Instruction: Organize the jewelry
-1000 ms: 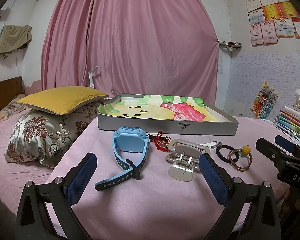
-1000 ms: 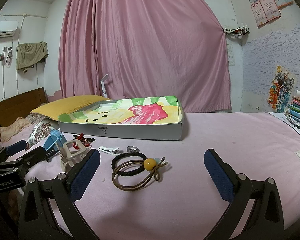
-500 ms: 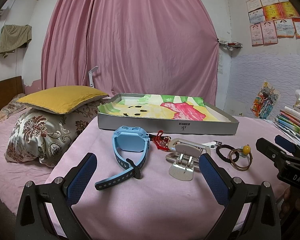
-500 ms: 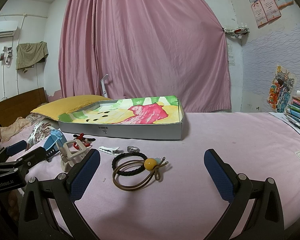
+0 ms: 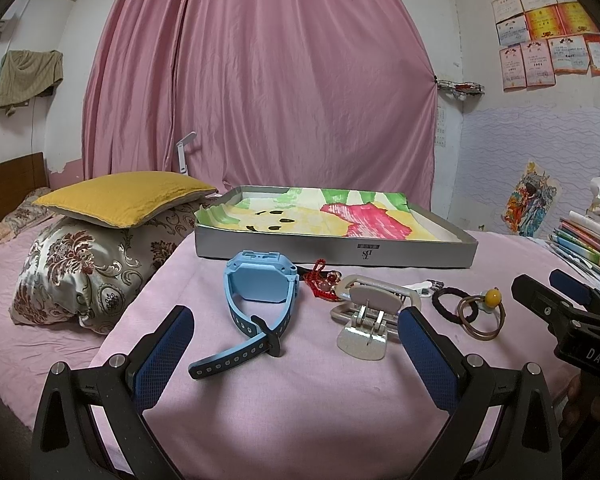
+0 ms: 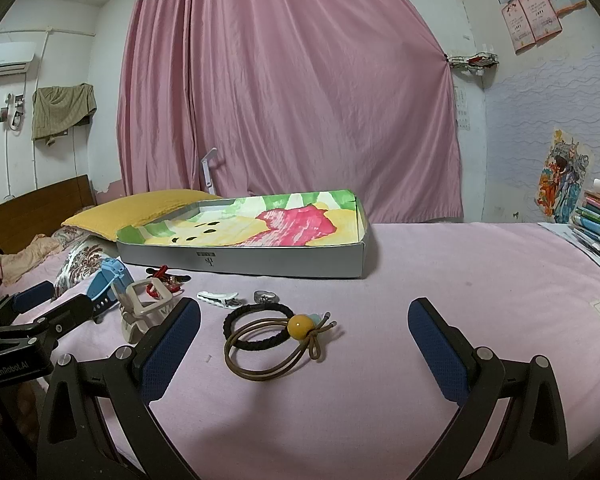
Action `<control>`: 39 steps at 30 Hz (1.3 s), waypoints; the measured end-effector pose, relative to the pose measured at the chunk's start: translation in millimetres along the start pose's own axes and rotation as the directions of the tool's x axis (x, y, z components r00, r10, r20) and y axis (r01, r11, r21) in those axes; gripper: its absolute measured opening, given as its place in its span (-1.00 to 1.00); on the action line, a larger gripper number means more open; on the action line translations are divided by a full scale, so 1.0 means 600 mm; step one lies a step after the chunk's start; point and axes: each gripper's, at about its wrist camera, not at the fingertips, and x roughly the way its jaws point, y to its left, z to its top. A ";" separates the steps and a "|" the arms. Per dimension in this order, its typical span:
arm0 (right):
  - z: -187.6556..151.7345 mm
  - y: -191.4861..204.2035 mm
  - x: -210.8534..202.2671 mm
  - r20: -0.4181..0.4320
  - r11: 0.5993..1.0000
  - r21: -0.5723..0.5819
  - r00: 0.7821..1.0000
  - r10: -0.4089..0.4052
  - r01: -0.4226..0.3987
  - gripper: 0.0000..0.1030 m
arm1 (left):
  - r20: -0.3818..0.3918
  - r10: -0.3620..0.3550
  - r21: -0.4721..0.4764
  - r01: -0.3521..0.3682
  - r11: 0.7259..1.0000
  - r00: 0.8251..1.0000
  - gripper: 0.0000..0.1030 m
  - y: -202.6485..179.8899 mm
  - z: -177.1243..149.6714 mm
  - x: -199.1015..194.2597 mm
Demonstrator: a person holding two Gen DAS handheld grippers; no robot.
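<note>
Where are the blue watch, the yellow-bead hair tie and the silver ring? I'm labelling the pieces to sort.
blue watch (image 5: 260, 282), left wrist view, on its square face.
yellow-bead hair tie (image 6: 299, 323), right wrist view, on the bead.
silver ring (image 6: 266, 297), right wrist view, on its top.

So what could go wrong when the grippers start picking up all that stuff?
1. The brown hair tie with a yellow bead overlaps the black braided hair tie, so grabbing one may drag the other.
2. The small silver ring lies low on the soft pink sheet; the open right gripper could slip off it.
3. The light blue watch has a loose strap that might snag on the grey tray.
</note>
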 end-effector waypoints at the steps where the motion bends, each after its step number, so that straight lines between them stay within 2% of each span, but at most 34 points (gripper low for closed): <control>1: 0.000 0.000 0.000 0.000 1.000 0.000 1.000 0.000 0.000 0.98 | 0.000 0.000 0.000 0.000 1.000 1.000 0.98 0.000 -0.001 0.001; 16: -0.006 -0.004 0.015 -0.024 1.000 -0.007 1.000 0.016 -0.016 0.98 | -0.010 -0.007 0.003 0.007 1.000 1.000 0.98 -0.003 -0.019 0.015; 24: 0.007 -0.025 0.040 -0.144 0.999 -0.020 0.989 0.040 -0.043 0.97 | -0.058 -0.078 0.031 0.080 0.996 0.995 0.98 -0.017 -0.007 0.023; 29: 0.013 -0.032 0.066 -0.221 0.996 0.008 0.972 0.085 -0.085 0.75 | -0.102 -0.135 0.053 0.141 0.989 0.986 0.98 -0.036 0.001 0.037; 31: 0.014 -0.034 0.079 -0.259 0.995 0.024 0.960 0.102 -0.100 0.52 | -0.113 -0.155 0.063 0.163 0.985 0.981 0.92 -0.042 0.004 0.040; 32: 0.014 -0.034 0.085 -0.273 0.994 0.026 0.956 0.105 -0.102 0.47 | -0.120 -0.164 0.068 0.173 0.983 0.979 0.88 -0.046 0.005 0.042; 34: 0.013 -0.034 0.096 -0.304 0.994 0.029 0.947 0.108 -0.104 0.23 | -0.136 -0.171 0.076 0.182 0.980 0.976 0.85 -0.053 0.008 0.048; 37: 0.007 -0.031 0.114 -0.357 0.992 0.042 0.926 0.126 -0.119 0.04 | -0.165 -0.169 0.085 0.184 0.979 0.972 0.84 -0.060 0.013 0.060; 39: 0.003 -0.029 0.123 -0.380 0.990 0.049 0.914 0.142 -0.134 0.00 | -0.189 -0.161 0.093 0.181 0.979 0.969 0.80 -0.065 0.017 0.072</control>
